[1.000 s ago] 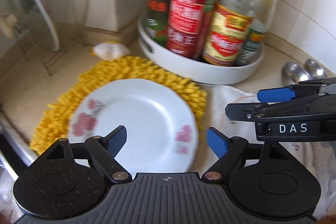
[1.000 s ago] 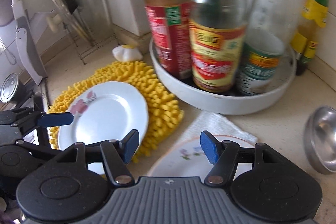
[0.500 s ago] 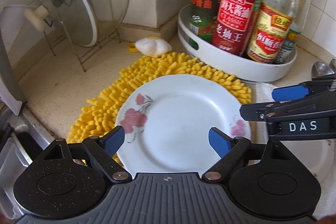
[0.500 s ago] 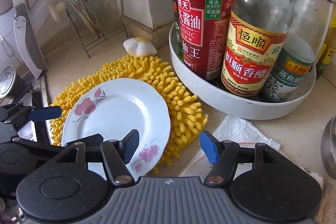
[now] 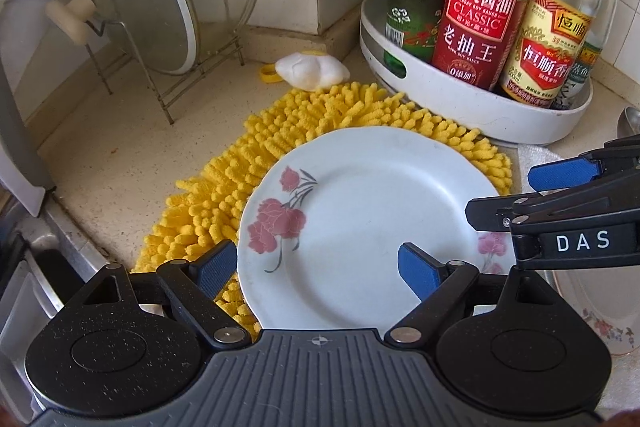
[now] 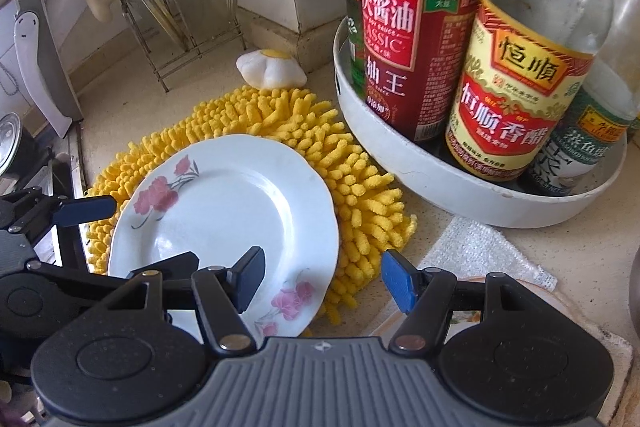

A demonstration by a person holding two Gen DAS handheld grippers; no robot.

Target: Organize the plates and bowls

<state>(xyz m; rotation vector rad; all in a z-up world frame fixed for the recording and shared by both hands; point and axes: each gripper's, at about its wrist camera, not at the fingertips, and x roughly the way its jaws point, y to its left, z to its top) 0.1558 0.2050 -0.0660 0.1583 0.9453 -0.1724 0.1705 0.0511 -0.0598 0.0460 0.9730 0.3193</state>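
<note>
We are centring the flowered plate (image 5: 372,223), which is lying flat on the yellow chenille mat (image 5: 224,195) beside the white condiment tray (image 5: 472,111); compared with a second ago it is filling more of both views and sitting lower between the fingers, so we are judging that both tools are closing in for a pickup. The left gripper (image 5: 318,265) and right gripper (image 6: 323,281) are both standing apart and holding nothing. A second patterned plate (image 5: 600,311) on the white cloth (image 6: 476,251) is showing only partly, cut off by the right gripper, so we cannot make out its full outline.
</note>
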